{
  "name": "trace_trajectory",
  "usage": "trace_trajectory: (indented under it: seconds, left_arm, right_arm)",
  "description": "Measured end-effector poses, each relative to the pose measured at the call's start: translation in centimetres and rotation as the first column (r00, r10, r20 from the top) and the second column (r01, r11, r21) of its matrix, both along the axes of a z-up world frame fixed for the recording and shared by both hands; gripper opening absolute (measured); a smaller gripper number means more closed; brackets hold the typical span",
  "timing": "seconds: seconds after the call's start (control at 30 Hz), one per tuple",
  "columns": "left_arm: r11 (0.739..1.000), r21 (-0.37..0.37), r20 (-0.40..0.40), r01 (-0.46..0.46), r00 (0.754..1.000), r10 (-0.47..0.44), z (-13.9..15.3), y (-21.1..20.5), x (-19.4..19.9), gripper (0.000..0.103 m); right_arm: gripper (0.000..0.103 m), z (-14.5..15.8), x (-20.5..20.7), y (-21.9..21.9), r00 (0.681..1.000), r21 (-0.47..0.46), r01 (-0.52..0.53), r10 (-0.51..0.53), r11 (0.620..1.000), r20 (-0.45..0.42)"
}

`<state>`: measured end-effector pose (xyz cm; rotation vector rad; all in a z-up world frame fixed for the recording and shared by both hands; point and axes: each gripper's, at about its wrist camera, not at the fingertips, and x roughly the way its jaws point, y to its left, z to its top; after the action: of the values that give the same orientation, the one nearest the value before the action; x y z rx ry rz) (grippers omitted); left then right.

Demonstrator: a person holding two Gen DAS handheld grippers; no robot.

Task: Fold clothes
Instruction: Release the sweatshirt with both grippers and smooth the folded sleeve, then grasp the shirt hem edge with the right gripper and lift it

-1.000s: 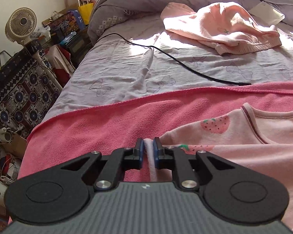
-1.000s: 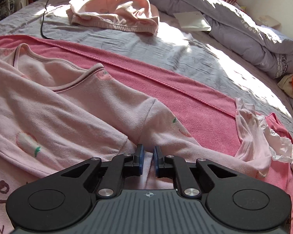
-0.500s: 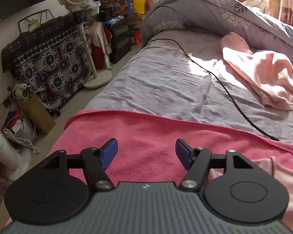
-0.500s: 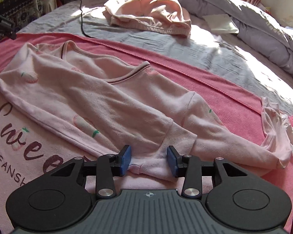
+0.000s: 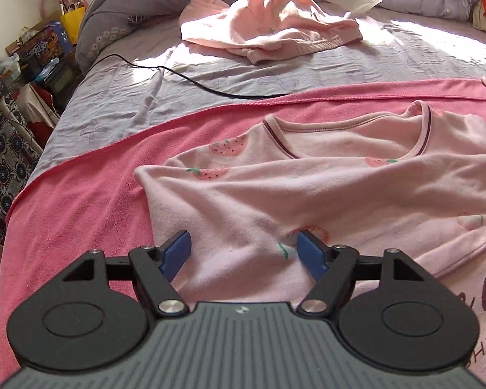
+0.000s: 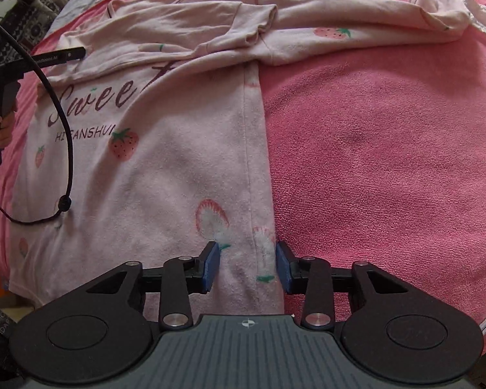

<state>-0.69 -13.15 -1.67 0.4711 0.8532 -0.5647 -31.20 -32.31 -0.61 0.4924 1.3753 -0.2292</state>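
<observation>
**Pink strawberry top flat on the towel, both tools loose**

Pale pink cotton, printed with strawberries and the word "Sweet", the long-sleeved top (image 5: pixel 307 194) lies spread on a deeper pink towel (image 5: pixel 81 210) across the bed. One sleeve is folded in over the chest, and the other trails out across the towel in the right wrist view.

The left gripper (image 5: pixel 244 253) hovers over the folded shoulder. Its jaws are opening wide and the blue pads stand clear of the cloth beneath them.

The right gripper (image 6: pixel 247 265) points steeply down at the top's side seam near the hem. Its jaws are closing with the seam edge between them, though the pads stand apart and do not yet pinch it.

Beyond the towel, a second pink garment (image 5: pixel 275 26) lies crumpled on the grey sheet (image 5: pixel 113 107), with a black cable (image 5: pixel 194 81) near it.
</observation>
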Motion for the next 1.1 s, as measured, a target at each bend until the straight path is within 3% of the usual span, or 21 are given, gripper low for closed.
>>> trace_trajectory:
  seconds: [0.27, 0.37, 0.43, 0.5, 0.57, 0.63, 0.7, 0.77, 0.83, 0.93, 1.03, 1.1]
  left_arm:
    - [0.998, 0.031, 0.015, -0.06, 0.998, 0.059, -0.4, 0.3, 0.6, 0.091]
    - [0.996, 0.043, 0.016, -0.08, 0.997, 0.08, -0.4, 0.2, 0.8, 0.094]
    - [0.997, 0.045, 0.03, -0.068, 0.997, 0.066, 0.1, -0.1, 0.5, 0.092]
    - [0.999, 0.042, 0.061, -0.029, 0.998, 0.027, 0.8, -0.6, 0.0, 0.092]
    - [0.999, 0.026, 0.085, 0.023, 0.996, -0.025, 1.7, -1.3, -0.6, 0.092]
    - [0.995, -0.016, 0.078, 0.094, 0.993, -0.092, 2.6, -2.4, -1.1, 0.092]
    - [0.983, -0.056, 0.061, 0.173, 0.984, -0.169, 3.1, -4.0, -1.6, 0.092]
    - [0.964, -0.08, 0.052, 0.253, 0.967, -0.249, 3.5, -5.9, -2.2, 0.092]
    - [0.944, -0.085, 0.048, 0.318, 0.948, -0.315, 3.4, -7.9, -2.8, 0.092]
    - [0.92, -0.102, 0.036, 0.379, 0.926, -0.377, 3.1, -10.2, -3.5, 0.092]
    - [0.914, -0.113, -0.005, 0.389, 0.92, -0.392, 2.1, -12.1, -4.0, 0.092]
    - [0.92, -0.087, -0.024, 0.382, 0.922, -0.385, 1.3, -13.1, -4.1, 0.092]
  right_arm:
    - [0.002, 2.0, -3.7, 1.4, 0.987, -0.089, 0.11, -0.119, 0.99, -0.106]
    - [0.002, 1.0, -6.9, 0.5, 0.964, -0.042, 0.19, -0.195, 0.981, -0.18]
    - [0.005, 1.3, -9.1, -0.4, 0.951, 0.076, 0.293, -0.281, 0.953, -0.131]
    - [0.014, 1.8, -10.2, -1.4, 0.946, 0.187, 0.325, -0.317, 0.927, -0.072]
    - [0.038, 2.2, -9.7, -1.7, 0.968, 0.225, 0.249, -0.249, 0.942, -0.028]
    - [0.044, 2.3, -8.4, -1.4, 0.994, 0.261, 0.104, -0.111, 0.96, 0.011]
    - [0.054, 2.0, -6.6, -1.6, 0.999, 0.292, -0.027, 0.019, 0.956, 0.029]
    - [0.052, 1.1, -5.2, -1.6, 0.993, 0.292, -0.117, 0.113, 0.949, 0.031]
    - [0.043, 0.8, -4.6, -2.1, 0.991, 0.293, -0.132, 0.124, 0.947, 0.048]
    - [0.039, 2.2, -3.4, -4.1, 0.979, 0.277, -0.141, 0.091, 0.95, 0.185]
    - [0.039, 1.4, -0.1, -5.6, 0.967, 0.273, -0.133, 0.065, 0.953, 0.245]
    - [0.036, -0.2, 2.1, -5.4, 0.973, 0.297, -0.148, 0.085, 0.943, 0.216]
